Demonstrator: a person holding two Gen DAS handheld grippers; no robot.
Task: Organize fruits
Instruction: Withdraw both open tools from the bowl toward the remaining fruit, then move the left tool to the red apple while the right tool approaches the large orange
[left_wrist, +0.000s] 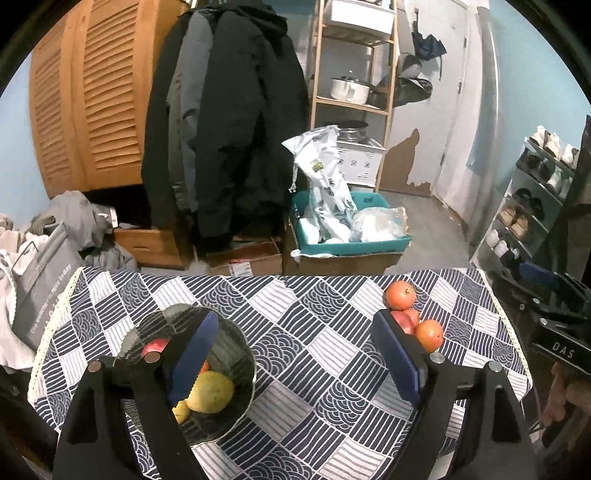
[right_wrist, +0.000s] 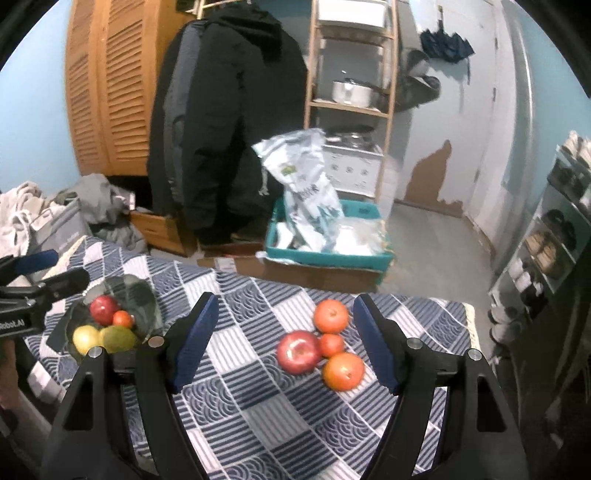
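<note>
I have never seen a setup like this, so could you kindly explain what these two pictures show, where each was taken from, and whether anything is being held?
There is no robot here: a person holds a two-finger clamp tool in each hand, and each tool carries a wide-angle camera looking forward along its fingers. One picture comes from the left gripper, the other from the right gripper; the black arms with blue pads at the bottom of each picture are that tool's own fingers. Both grippers stand open and hold nothing.

Below them is a table with a blue-and-white patterned tablecloth. On its left side stands a dark glass bowl already holding a red apple, a small orange fruit, a lemon and a greenish-yellow fruit. On the right, four fruits lie loose in a cluster: a large red apple, two oranges and a small reddish fruit.
</note>
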